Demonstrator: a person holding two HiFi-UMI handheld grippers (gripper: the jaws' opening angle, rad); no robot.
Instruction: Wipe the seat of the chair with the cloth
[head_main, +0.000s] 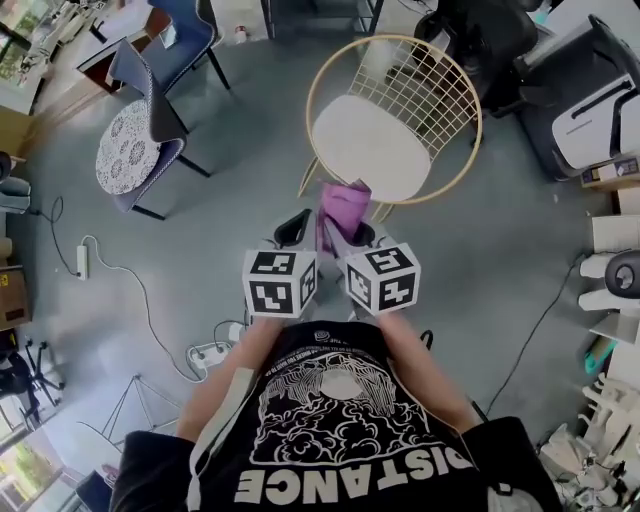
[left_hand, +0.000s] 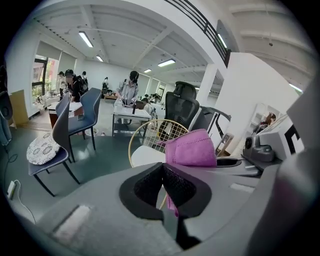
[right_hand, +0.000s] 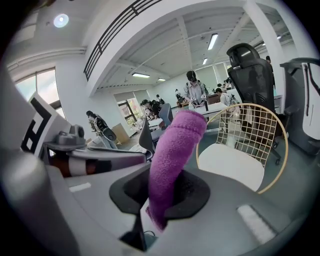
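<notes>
Right gripper view: the right gripper is clamped on the purple cloth (standing upright from its jaws), short of the white seat of the chair; the left gripper beside it is closed on nothing

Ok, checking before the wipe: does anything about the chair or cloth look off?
Nothing stands out. The chair stands upright, its white seat shows no spill, and the purple cloth is clamped in the right gripper, not yet on the seat.
</notes>
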